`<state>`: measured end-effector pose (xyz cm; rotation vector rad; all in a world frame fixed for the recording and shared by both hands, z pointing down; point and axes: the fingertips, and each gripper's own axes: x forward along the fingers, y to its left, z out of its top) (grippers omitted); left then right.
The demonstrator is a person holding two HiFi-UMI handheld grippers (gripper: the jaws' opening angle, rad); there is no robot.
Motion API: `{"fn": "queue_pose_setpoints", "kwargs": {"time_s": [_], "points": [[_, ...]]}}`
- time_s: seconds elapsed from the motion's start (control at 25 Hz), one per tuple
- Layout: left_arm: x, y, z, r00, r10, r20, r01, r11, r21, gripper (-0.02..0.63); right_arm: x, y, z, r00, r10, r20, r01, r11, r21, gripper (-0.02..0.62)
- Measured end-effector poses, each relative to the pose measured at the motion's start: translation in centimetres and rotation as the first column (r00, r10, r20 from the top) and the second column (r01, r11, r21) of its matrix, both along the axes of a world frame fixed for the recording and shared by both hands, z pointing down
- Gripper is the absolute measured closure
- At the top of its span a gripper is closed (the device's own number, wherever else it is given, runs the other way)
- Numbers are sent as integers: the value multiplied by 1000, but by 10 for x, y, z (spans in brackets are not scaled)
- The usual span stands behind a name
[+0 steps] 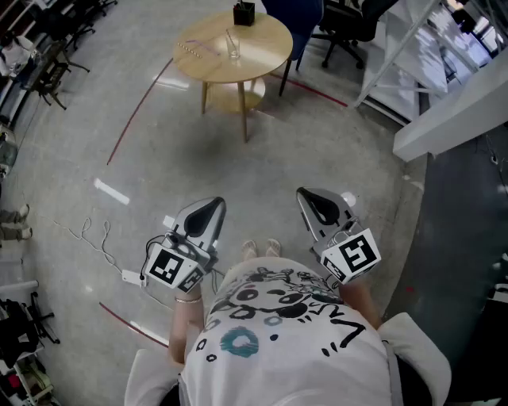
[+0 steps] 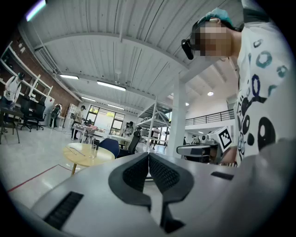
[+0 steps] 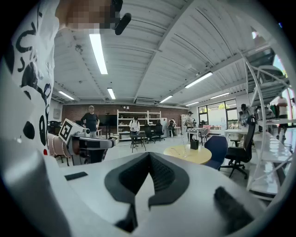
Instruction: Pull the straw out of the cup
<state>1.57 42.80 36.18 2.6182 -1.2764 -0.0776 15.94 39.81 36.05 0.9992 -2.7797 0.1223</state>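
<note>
Wood-topped round table (image 1: 262, 47) w/ the cup (image 1: 232, 47), straw (image 1: 229, 37) apparently still in it, is seen far off, while left gripper (image 1: 213, 206) & right gripper (image 1: 309, 198) are held near the body, both clenched on nothing, so the task is judged not yet begun.

Round table (image 1: 262, 49) pale yellow wood; cup (image 1: 233, 46) clear glass; box (image 1: 244, 13) black; chair (image 1: 295, 20) blue. Floor (image 1: 333, 151) grey, red line (image 1: 129, 119). Left gripper (image 1: 210, 208), right gripper (image 1: 309, 198): light grey, black ribbed pads, black-and-white marker cubes (image 1: 355, 255). T-shirt (image 1: 278, 341) white, black doodles, teal ring.
</note>
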Motion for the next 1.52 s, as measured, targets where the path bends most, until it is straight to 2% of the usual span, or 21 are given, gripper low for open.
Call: {"fn": "queue_pose_setpoints", "kwargs": {"time_s": [0.44,0.88,1.16,1.52], "points": [[-9,1,2,1000,-4,-1,4,1000,-4,589,-6,0,2,1000,3,-7,-3,1000,1,570],[-28,1,2,1000,5,-9,-5,1000,-8,589,-12,-8,-11,995,79,56,-82,996,42,568],[-49,-1,8,1000,23,11,-23,1000,-6,589,-15,-11,-13,982,167,85,-172,983,58,568],[-67,-8,15,1000,-8,4,8,1000,-11,589,-21,-15,-4,984,168,57,-170,984,44,568]]}}
